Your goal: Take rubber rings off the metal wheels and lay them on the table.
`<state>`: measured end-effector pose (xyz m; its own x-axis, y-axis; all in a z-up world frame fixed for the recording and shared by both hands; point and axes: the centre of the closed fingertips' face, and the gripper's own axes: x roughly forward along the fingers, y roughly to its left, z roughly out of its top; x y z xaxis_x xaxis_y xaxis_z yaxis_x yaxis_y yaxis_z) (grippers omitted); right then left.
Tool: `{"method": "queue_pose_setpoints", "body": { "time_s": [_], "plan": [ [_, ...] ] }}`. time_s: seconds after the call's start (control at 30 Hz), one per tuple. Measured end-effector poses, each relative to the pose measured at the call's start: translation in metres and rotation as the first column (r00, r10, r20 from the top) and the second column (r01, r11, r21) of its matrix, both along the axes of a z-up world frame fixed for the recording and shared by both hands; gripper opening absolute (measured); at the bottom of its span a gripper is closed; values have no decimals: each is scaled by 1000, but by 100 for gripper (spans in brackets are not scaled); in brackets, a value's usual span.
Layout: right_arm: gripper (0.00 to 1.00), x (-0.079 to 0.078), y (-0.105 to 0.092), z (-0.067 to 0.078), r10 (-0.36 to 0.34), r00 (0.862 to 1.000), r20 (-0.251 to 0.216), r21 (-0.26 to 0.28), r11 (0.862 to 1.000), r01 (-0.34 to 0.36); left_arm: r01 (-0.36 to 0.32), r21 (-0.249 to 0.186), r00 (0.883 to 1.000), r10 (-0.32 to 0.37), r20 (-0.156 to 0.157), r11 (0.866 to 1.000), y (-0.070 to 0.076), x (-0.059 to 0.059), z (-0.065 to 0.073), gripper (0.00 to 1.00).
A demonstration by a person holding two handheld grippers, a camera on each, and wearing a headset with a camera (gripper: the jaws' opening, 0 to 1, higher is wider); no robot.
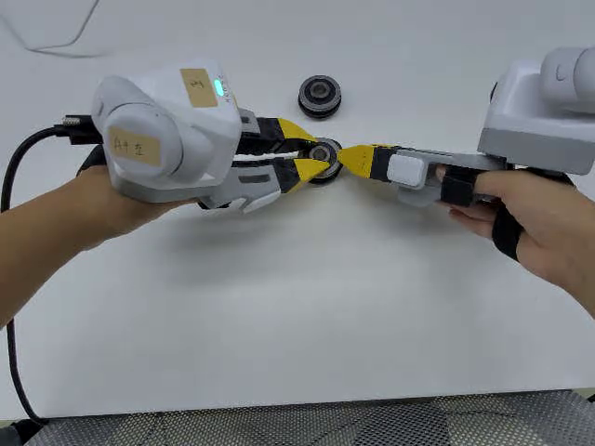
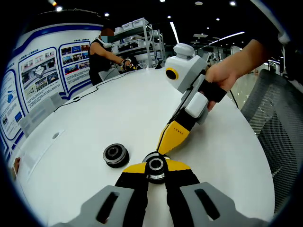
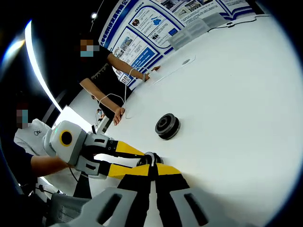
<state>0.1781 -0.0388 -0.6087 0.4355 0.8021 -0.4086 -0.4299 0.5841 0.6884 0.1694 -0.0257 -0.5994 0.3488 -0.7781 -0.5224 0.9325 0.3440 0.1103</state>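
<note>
On the table [image 1: 297,307], the left gripper [image 1: 314,159] pinches the rigid metal wheel [image 1: 325,151] while the right gripper [image 1: 346,160], jaws pressed together, touches its 3 o'clock rim, where the soft, stretchy rubber ring [image 2: 150,158] probably peels off best.

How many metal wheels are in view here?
2. One wheel is clamped in the left gripper; the second wheel lies free on the table beyond it. No others seem hidden.

White table [image 1: 279,307]. One black-ringed metal wheel [image 1: 320,96] lies flat toward the far side, on its own. Second wheel [image 1: 324,151] sits near it, closer in, mid-table; can't tell if it touches the top. Thin cable [image 1: 56,45] loops at far left.
</note>
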Motion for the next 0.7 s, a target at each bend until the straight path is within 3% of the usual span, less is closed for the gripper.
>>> {"method": "queue_pose_setpoints", "body": {
  "time_s": [0.3, 0.5, 0.7],
  "plan": [
    [2, 0, 0, 2, 14, 1000, 22, -87, 996, -12, -2, 1, 1000, 2, 2, 1000, 0, 0, 0, 14],
    [2, -2, 1, 3, 54, 995, 82, -172, 984, -39, -3, 1, 1000, 3, 3, 1000, 0, -1, 0, 14],
    [1, -3, 0, 3, 59, 995, 76, -171, 984, -45, 1, 4, 1000, -1, 9, 1000, 0, -1, 0, 13]
  ]
}}
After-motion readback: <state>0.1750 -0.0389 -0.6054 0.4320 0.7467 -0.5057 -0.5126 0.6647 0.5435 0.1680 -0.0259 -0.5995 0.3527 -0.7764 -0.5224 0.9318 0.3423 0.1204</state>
